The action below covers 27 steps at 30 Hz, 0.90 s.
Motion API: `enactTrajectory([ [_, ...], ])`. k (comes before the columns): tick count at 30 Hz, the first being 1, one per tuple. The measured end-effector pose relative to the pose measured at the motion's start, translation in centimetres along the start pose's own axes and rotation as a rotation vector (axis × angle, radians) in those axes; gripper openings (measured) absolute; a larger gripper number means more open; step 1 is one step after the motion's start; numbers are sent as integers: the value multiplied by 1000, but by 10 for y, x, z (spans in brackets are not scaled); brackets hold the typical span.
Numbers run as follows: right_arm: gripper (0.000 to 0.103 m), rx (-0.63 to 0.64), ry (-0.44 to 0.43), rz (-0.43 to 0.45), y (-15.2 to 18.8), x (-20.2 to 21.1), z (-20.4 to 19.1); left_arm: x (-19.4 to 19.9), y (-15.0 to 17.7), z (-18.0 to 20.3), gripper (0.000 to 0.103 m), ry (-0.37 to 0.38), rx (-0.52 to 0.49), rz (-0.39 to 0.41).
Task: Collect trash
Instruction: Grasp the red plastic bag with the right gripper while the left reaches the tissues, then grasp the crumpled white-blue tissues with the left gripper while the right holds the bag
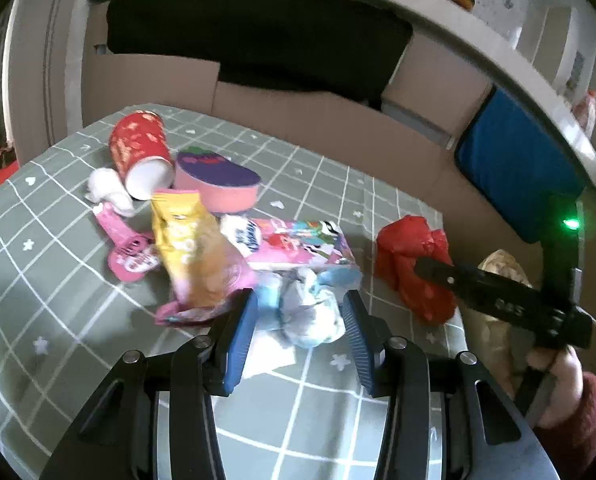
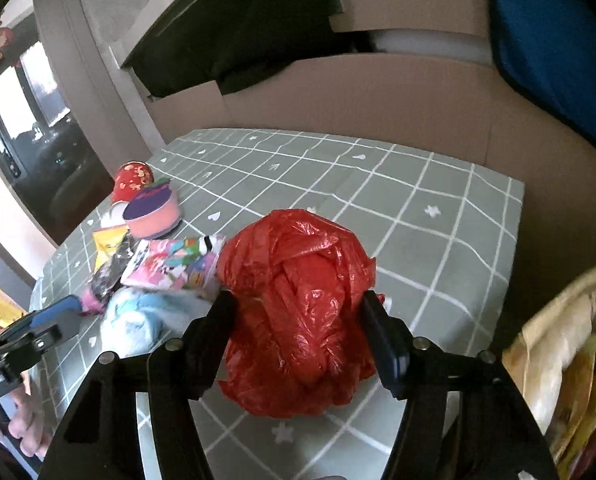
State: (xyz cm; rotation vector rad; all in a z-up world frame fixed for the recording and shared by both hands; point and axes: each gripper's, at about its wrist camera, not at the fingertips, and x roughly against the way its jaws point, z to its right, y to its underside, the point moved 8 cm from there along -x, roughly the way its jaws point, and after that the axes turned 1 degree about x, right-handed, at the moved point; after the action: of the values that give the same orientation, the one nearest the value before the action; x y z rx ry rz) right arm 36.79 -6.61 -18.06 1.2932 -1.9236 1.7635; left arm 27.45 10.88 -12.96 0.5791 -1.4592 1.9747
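Left wrist view: the left gripper [image 1: 299,312] squeezes a crumpled blue-white wrapper [image 1: 309,316] near the table's [image 1: 38,280] front edge. Right wrist view: the right gripper [image 2: 298,316] straddles a red plastic bag [image 2: 298,300] at mid-table, fingers at its sides, grip unclear.

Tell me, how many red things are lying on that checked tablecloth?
2. A red paper cup lies tipped over at the far corner beside a pink tub. A crumpled red plastic bag sits between the right gripper's fingers. More may hide under the wrappers.
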Motion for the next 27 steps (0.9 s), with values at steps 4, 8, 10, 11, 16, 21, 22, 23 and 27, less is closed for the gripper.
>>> enactTrajectory([
  [4, 61, -8, -8, 10, 2, 0, 0, -24, 2, 10, 46, -89, -42, -34],
  [8, 63, -14, -12, 25, 4, 1, 2, -35, 3, 1, 45, -129, 0, -58],
  [10, 65, -5, -6, 28, 7, 1, 0, -36, 3, -8, 34, -134, 44, -73],
  [11, 66, -2, -2, 26, 9, 2, -1, -35, 3, -10, 34, -128, 50, -74],
  [16, 72, -10, -4, 30, 16, 3, -2, -12, 2, -15, 31, -116, 34, -39],
  [21, 72, 28, 2, 40, 16, 10, -12, 9, 5, -21, 31, -97, 55, -17],
  [22, 72, 46, 12, 34, 16, 9, -15, 14, 5, -24, 31, -95, 63, -10],
  [23, 72, 58, 21, 30, 17, 9, -17, 16, 6, -25, 31, -94, 67, -8],
  [27, 72, 122, 49, 10, 23, 3, -29, 23, 8, -29, 31, -94, 81, 0],
])
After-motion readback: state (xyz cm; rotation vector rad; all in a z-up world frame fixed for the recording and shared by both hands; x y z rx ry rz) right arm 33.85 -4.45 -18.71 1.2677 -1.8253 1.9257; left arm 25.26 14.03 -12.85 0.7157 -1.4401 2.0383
